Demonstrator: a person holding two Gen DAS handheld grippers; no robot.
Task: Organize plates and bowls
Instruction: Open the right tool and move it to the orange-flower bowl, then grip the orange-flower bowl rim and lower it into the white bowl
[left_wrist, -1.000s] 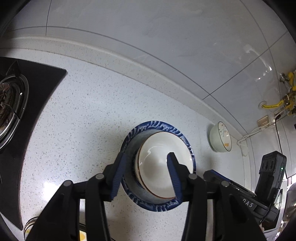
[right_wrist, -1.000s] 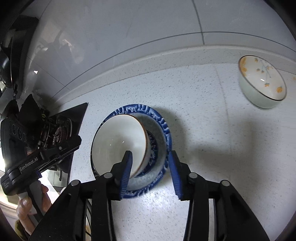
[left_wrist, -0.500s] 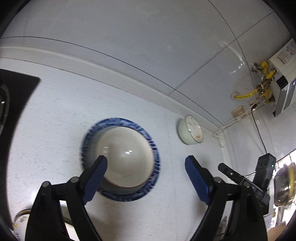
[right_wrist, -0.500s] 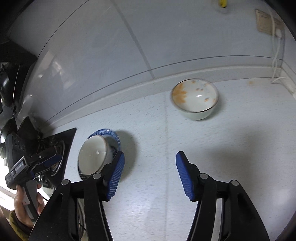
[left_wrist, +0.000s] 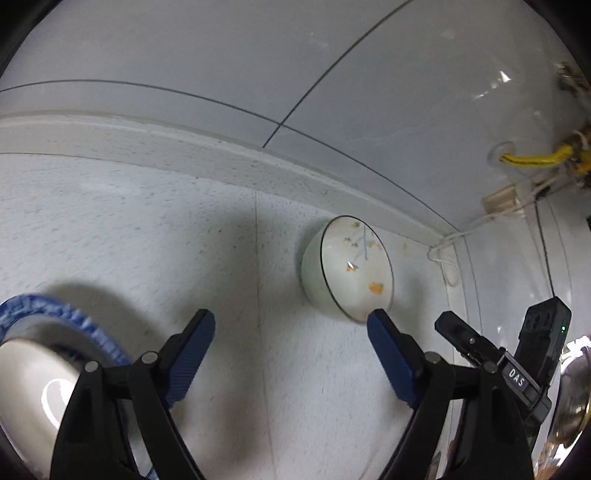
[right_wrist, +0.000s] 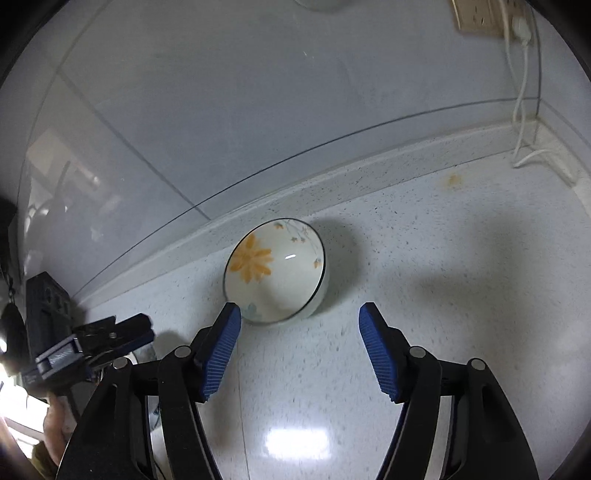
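A white bowl with orange flowers (right_wrist: 277, 271) stands on the speckled counter by the back wall; it also shows in the left wrist view (left_wrist: 347, 275). My right gripper (right_wrist: 300, 314) is open and empty, its blue fingers just in front of this bowl. My left gripper (left_wrist: 291, 321) is open and empty, and its right fingertip overlaps the bowl's near rim in the image. A plain white bowl (left_wrist: 26, 391) sits in a blue patterned plate (left_wrist: 70, 317) at the lower left of the left wrist view.
The counter's raised back edge (right_wrist: 369, 170) and tiled wall are just behind the flowered bowl. A wall socket with white cable (right_wrist: 517, 74) is at the right corner. The other gripper shows at the right (left_wrist: 498, 365) and left (right_wrist: 85, 347) edges. Yellow pipe fittings (left_wrist: 535, 160) are on the wall.
My left gripper let go of the white bowl in the blue plate and opened. Both grippers swung right, toward the flowered bowl, which is now much nearer.
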